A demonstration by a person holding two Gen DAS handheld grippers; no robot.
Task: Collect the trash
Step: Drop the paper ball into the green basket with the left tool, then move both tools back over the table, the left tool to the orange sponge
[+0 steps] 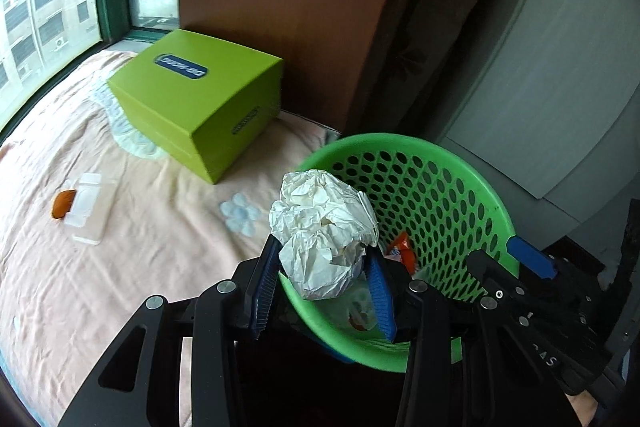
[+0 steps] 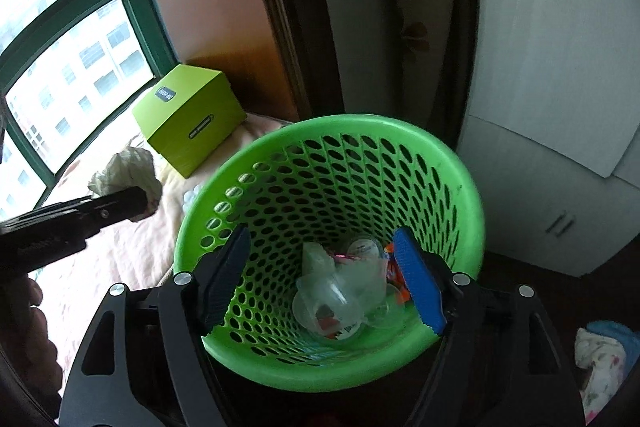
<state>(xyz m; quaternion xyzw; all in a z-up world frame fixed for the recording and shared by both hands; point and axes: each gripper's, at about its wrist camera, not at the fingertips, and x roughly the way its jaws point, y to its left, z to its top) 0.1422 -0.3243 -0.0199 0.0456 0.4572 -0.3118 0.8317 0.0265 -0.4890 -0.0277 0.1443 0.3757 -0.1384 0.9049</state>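
Left wrist view: the left gripper (image 1: pixel 324 267) is clenching a crumpled wad of white paper (image 1: pixel 324 227) between its blue pads (image 1: pixel 378 287), holding it right at the near rim of the green perforated basket (image 1: pixel 460 163), at about 9 o'clock of the basket's mouth. The wad is looking light, soft and springy — creased tissue-like sheet that is squashing under the pads, so a pinch across its lower bulge, as now, is seeming the sensible hold; no slip risk that I can judge, nothing fragile. On the peach bedspread (image 1: pixel 140 287), out at 9 o'clock of the frame, a clear plastic packet with an orange piece (image 1: pixel 82 211) is lying loose, probably also trash, flat and slick, likely best pinched by an edge. A lime-green box (image 1: pixel 200 99) is sitting at 11 o'clock. Right wrist view: the right gripper (image 2: pixel 324 279) is hanging over the basket with its jaws spread wide and nothing between them — released. Below it, clear plastic cups and wrappers (image 2: pixel 340 299) are lying in the basket bottom. The left gripper with its wad is showing at 9 o'clock, just outside the basket rim, above the bedspread.
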